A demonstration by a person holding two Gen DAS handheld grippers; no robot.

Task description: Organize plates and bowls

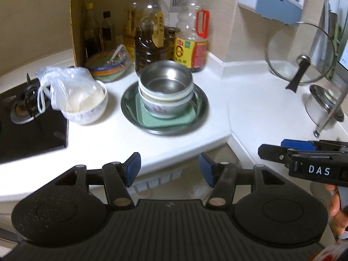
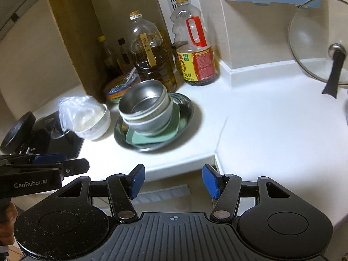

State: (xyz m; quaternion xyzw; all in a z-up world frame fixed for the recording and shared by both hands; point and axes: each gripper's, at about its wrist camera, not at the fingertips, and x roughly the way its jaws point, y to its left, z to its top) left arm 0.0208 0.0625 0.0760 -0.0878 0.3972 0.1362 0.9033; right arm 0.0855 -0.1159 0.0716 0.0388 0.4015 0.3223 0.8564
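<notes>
Left gripper (image 1: 169, 169) jaws apart, nothing between the pads, hanging off the near counter edge. Right gripper (image 2: 173, 181) same: parted, empty, just right of the left one, both angled down at the counter (image 1: 250, 100). Steel plate (image 1: 202, 111) sits mid-counter, green plate (image 1: 145, 117) on it, stacked bowls (image 1: 166, 87) on top. Bagged bowl (image 1: 87, 106) just left, bottles (image 1: 150, 41) behind.

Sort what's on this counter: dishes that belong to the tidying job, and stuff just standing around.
Job:
- steel bowl, topmost in the stack
- white bowl under it
- green square plate
- round steel plate at the bottom

Standing around:
- oil bottles
- bagged bowl
- glass lid
- gas hob
</notes>
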